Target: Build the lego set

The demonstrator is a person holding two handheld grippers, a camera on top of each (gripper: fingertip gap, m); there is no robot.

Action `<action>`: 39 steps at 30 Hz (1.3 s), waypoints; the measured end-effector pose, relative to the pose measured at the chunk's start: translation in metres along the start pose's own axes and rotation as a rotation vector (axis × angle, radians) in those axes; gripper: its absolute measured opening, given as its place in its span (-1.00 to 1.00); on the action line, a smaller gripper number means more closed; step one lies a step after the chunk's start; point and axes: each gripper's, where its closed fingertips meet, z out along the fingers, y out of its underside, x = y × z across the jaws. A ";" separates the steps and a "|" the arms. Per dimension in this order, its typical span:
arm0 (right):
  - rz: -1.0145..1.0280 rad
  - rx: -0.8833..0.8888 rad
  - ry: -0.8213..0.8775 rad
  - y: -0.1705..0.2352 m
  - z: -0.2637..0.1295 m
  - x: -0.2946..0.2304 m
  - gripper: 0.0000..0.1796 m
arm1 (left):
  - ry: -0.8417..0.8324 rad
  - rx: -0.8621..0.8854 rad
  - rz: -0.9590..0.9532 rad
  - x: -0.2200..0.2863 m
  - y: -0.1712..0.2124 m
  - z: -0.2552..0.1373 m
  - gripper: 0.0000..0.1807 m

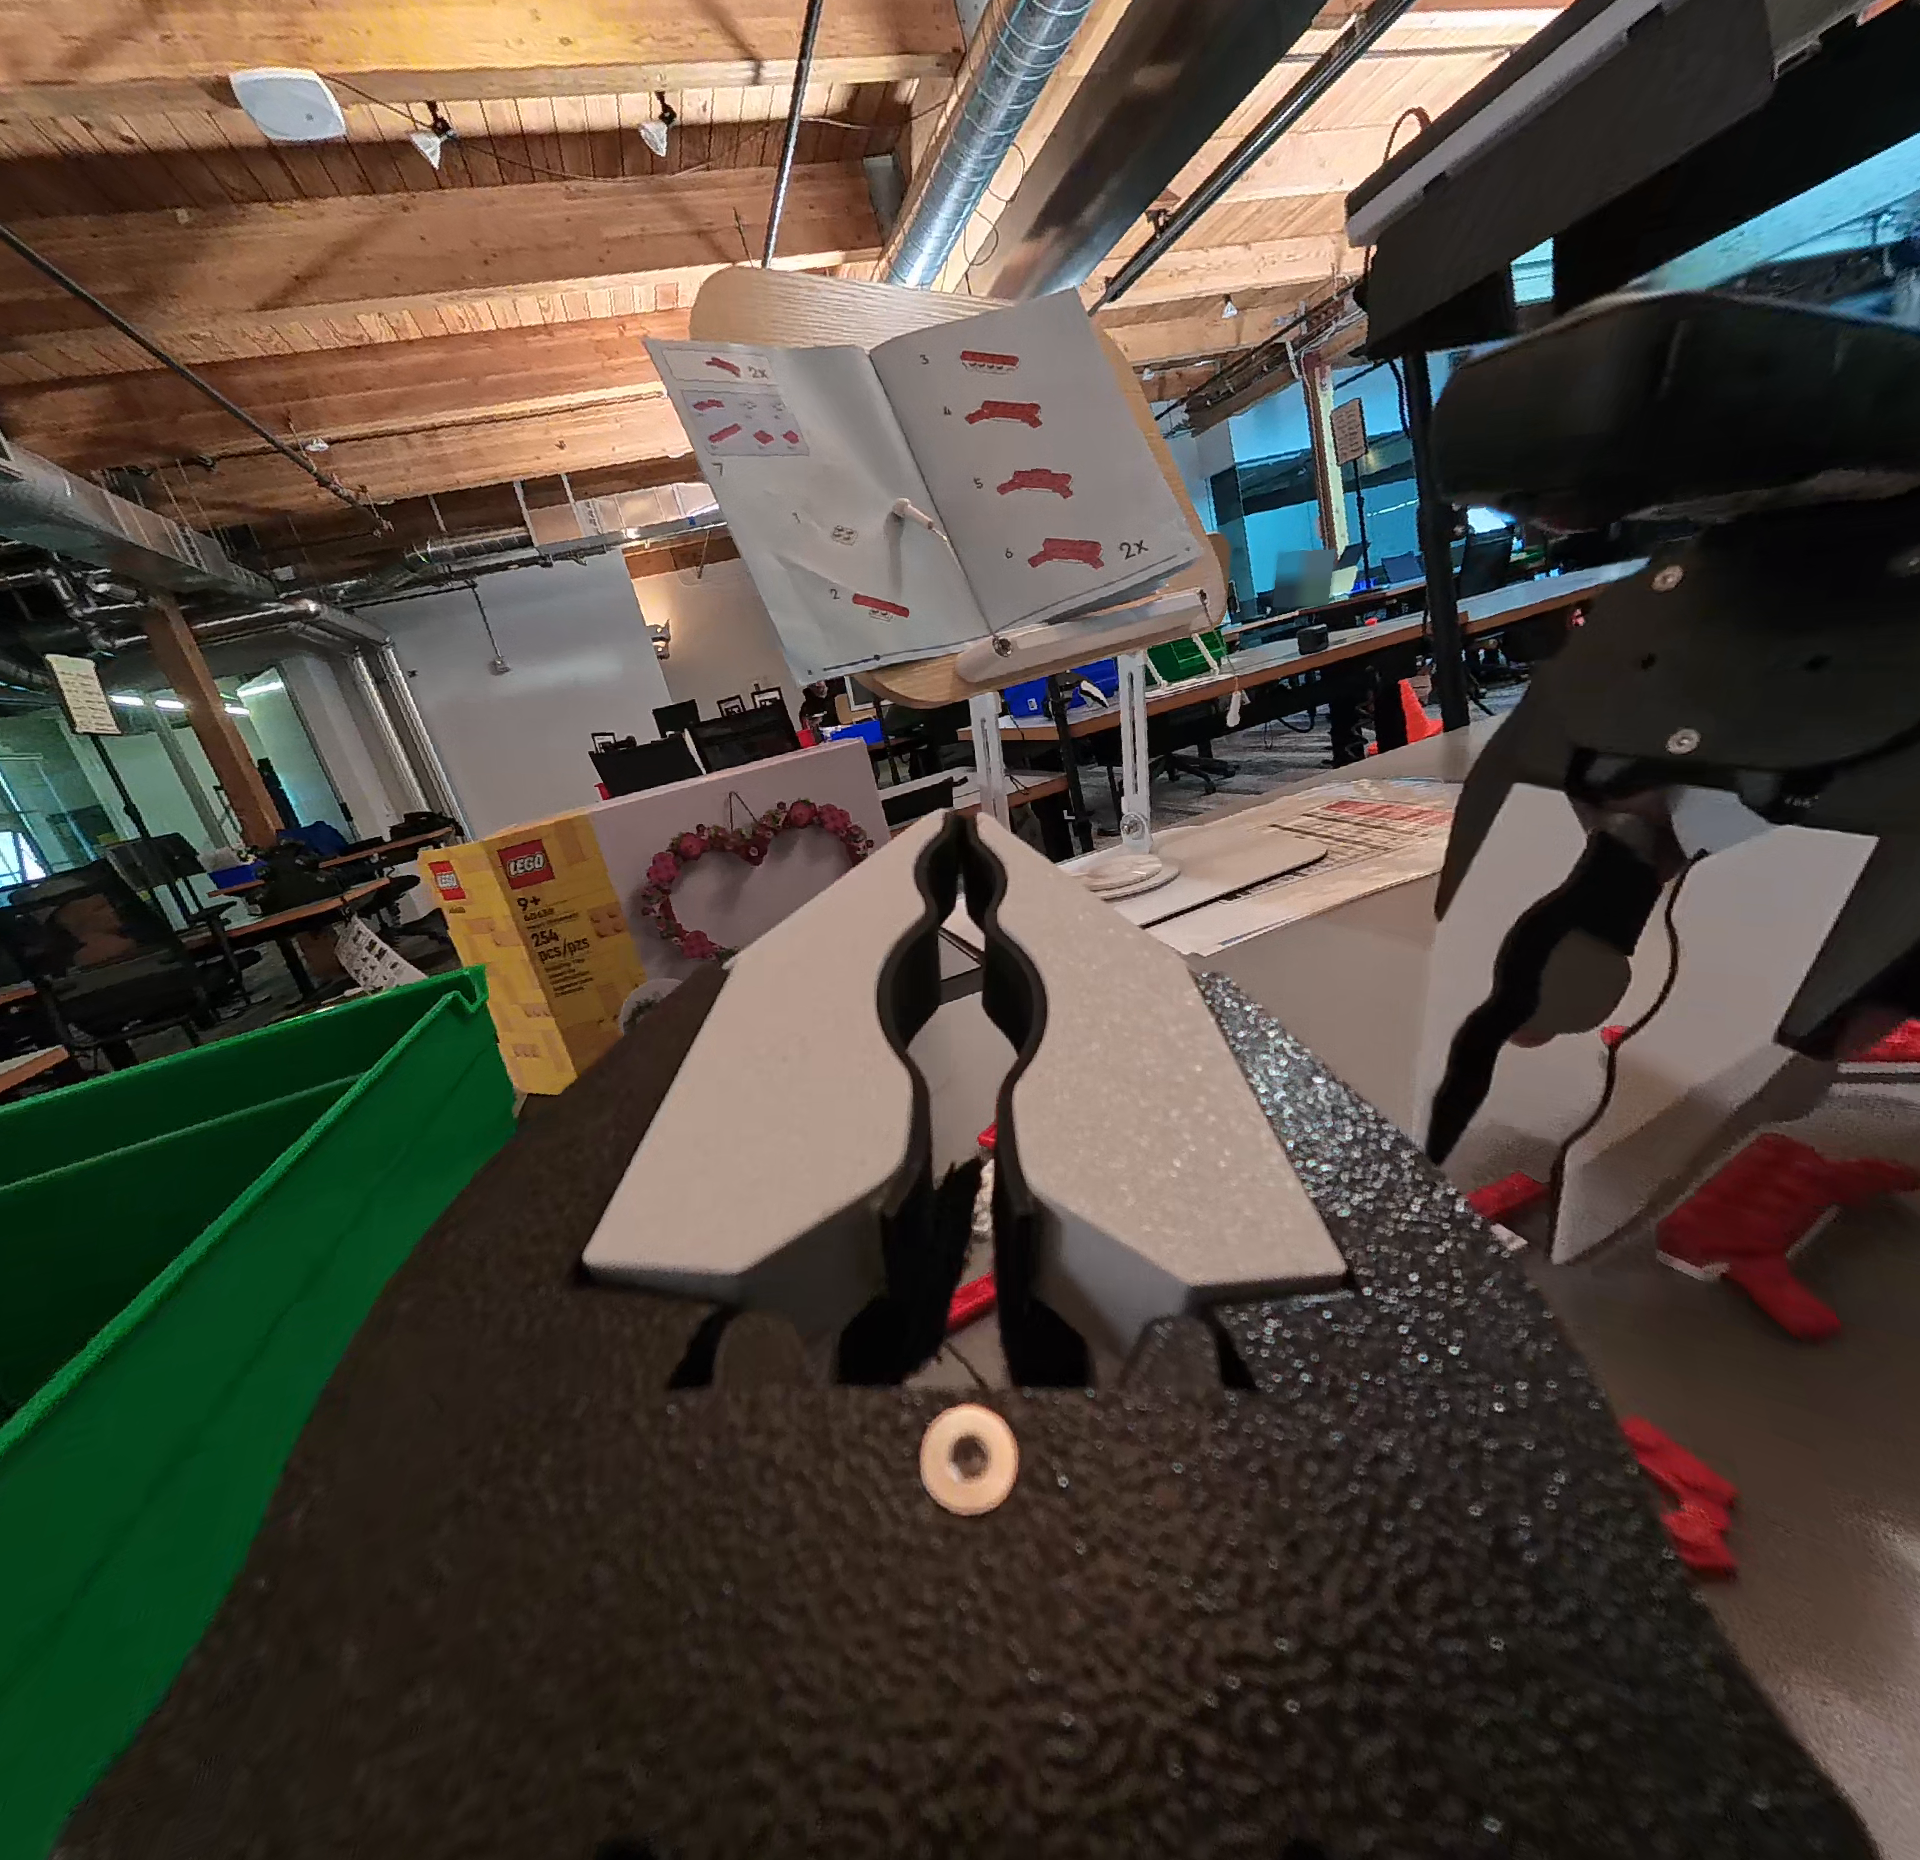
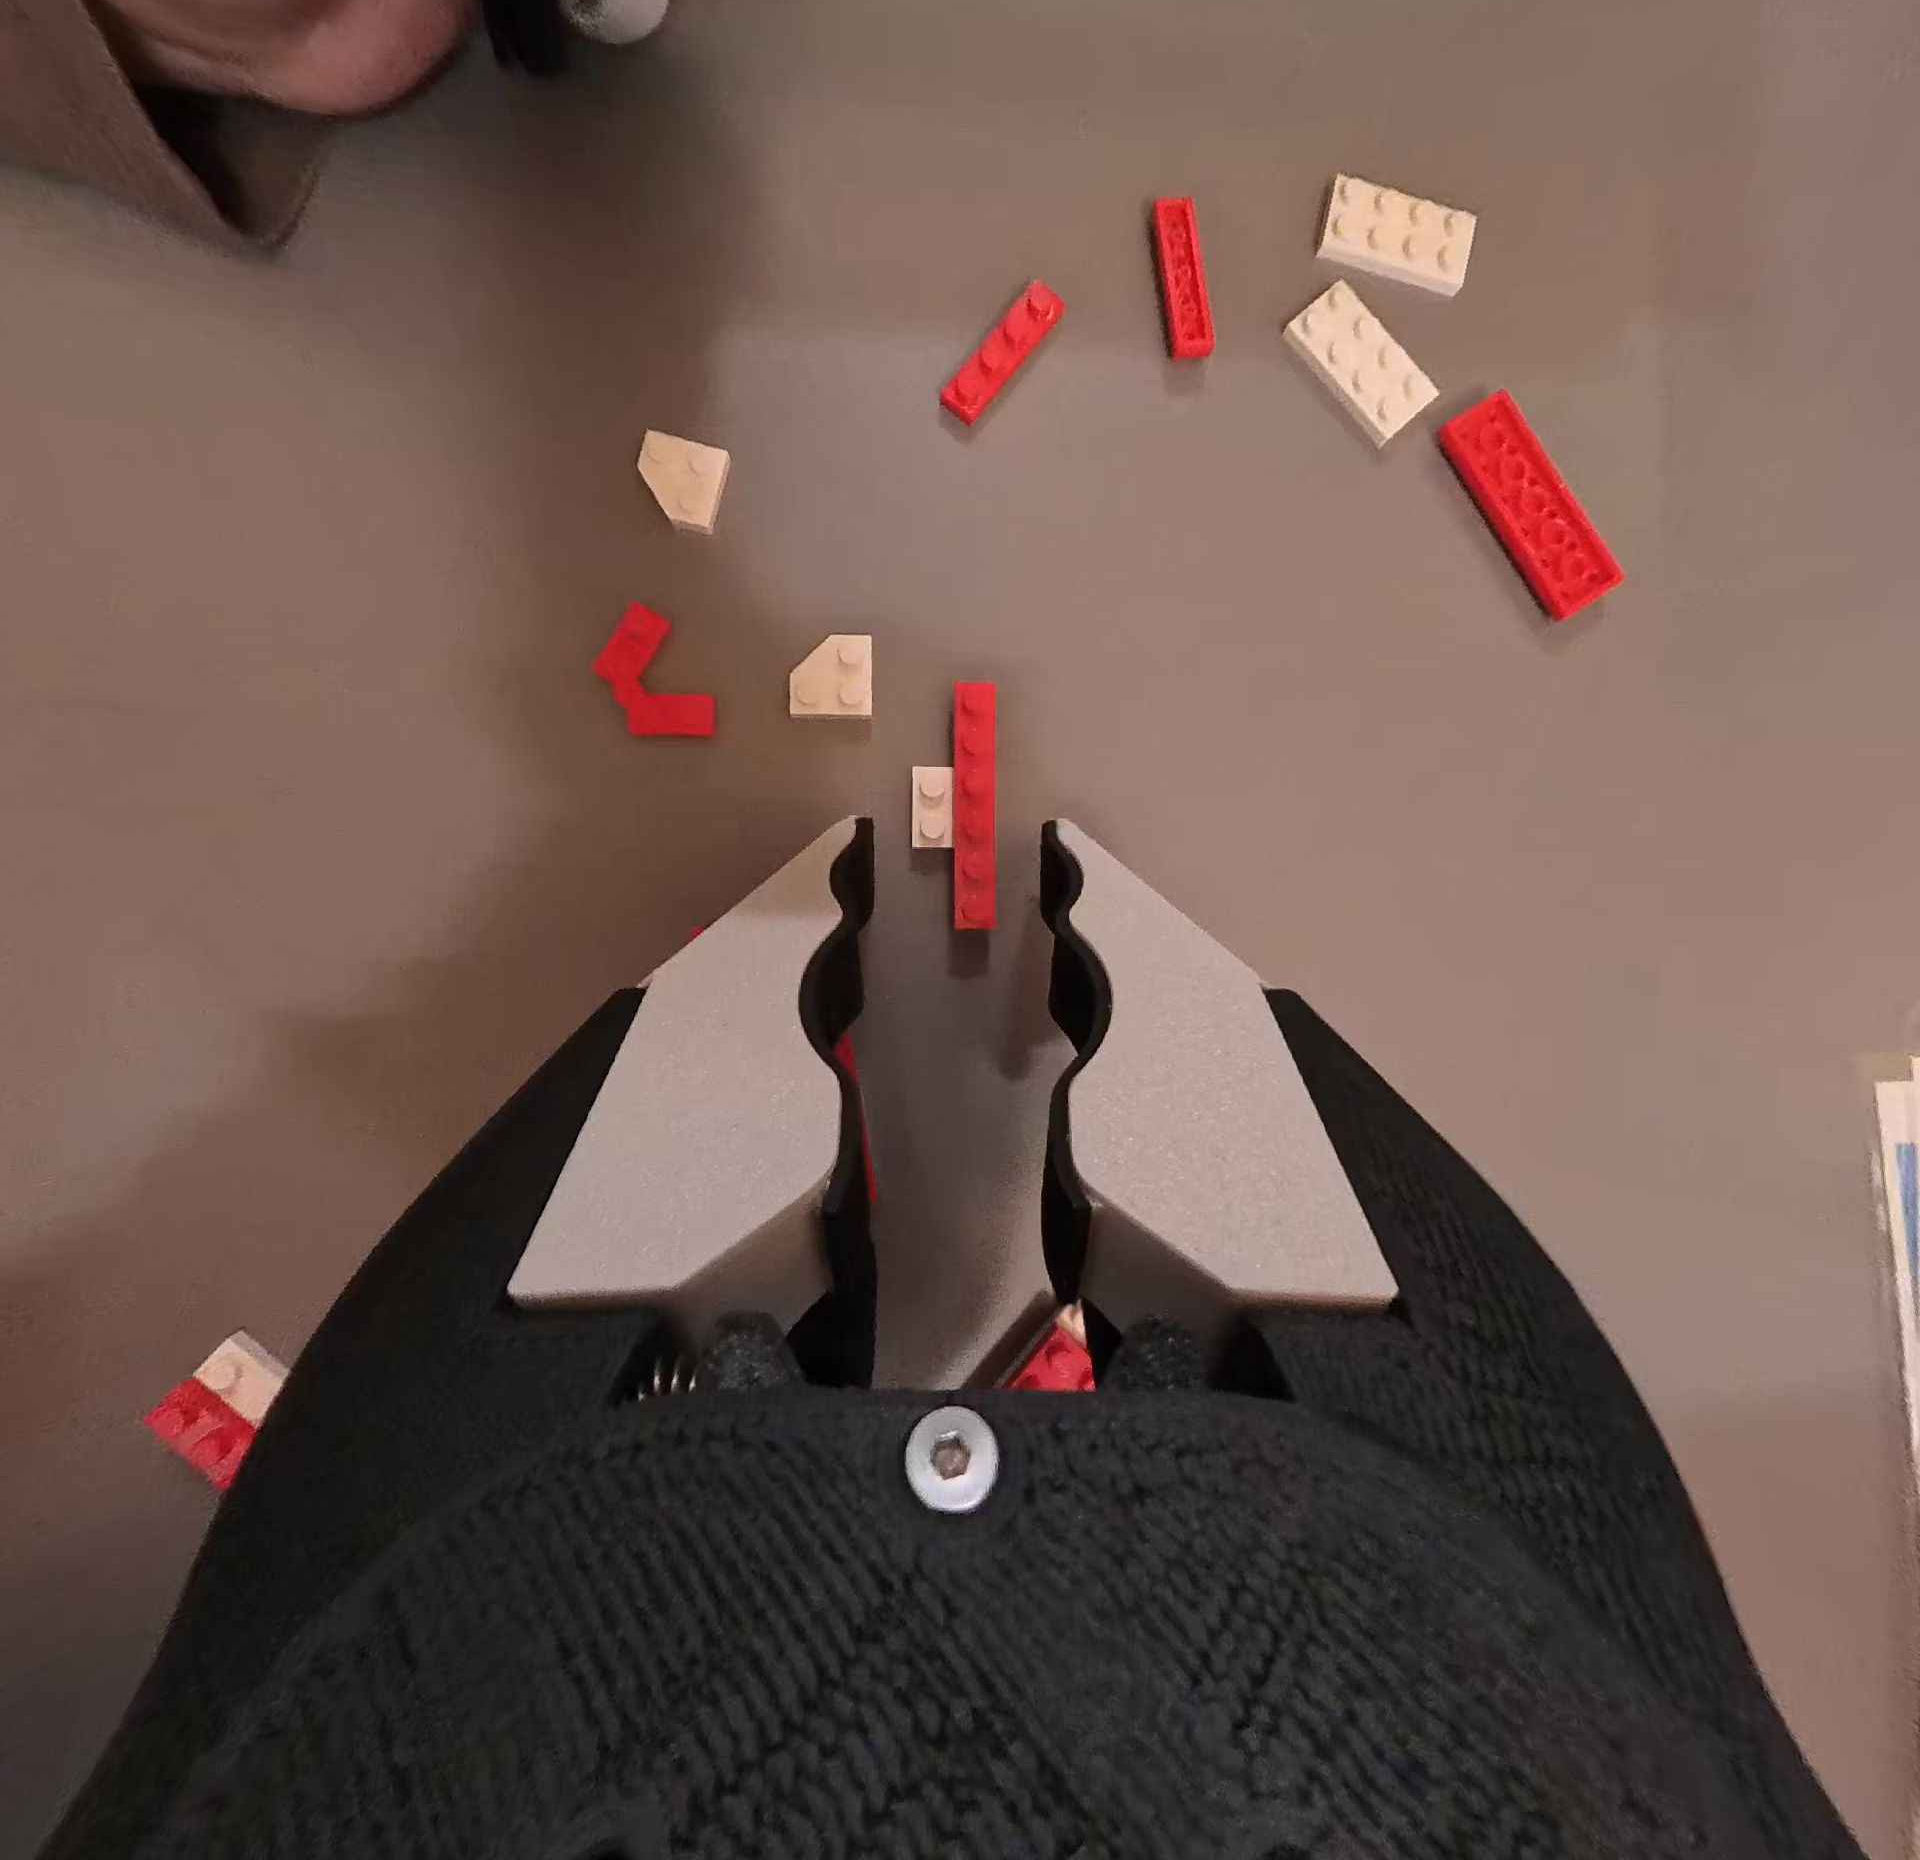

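In the right wrist view my right gripper (image 2: 956,839) is open and points down at the grey table (image 2: 1351,875). A long red plate (image 2: 975,802) with a small tan plate (image 2: 932,808) joined at its left side lies flat between the fingertips, touching neither. My left gripper (image 1: 961,834) is shut with its tips together and nothing seen in it; it is raised and faces an open instruction booklet (image 1: 925,501) on a stand. The right gripper (image 1: 1501,1187) also shows at the right of the left wrist view, above red pieces (image 1: 1766,1218).
Loose on the table: two tan wedge plates (image 2: 686,480) (image 2: 831,678), a red angled piece (image 2: 649,678), narrow red plates (image 2: 1003,350) (image 2: 1182,278), tan plates (image 2: 1395,234) (image 2: 1359,361), a wide red plate (image 2: 1529,503). A hand (image 2: 260,23) is top left. Green bins (image 1: 208,1187) and the set's box (image 1: 540,948) stand left. One gripper's finger ends stand about 15 centimetres off the other's.
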 end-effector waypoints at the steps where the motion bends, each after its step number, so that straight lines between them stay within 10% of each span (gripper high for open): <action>1: 0.002 0.001 -0.002 0.000 0.001 0.000 -0.66 | 0.003 0.001 0.001 0.000 -0.001 0.000 -1.00; 14: 0.002 -0.013 -0.011 0.000 0.006 -0.002 -0.84 | 0.037 0.000 0.022 0.006 -0.002 -0.001 -1.00; 27: 0.019 0.100 -0.053 -0.012 -0.005 -0.005 -0.84 | 0.712 -0.301 0.124 0.087 0.043 -0.034 -0.69; 39: -0.063 -0.002 -0.079 -0.013 0.006 -0.023 -0.84 | 0.597 -0.341 0.156 0.062 0.052 -0.029 -0.76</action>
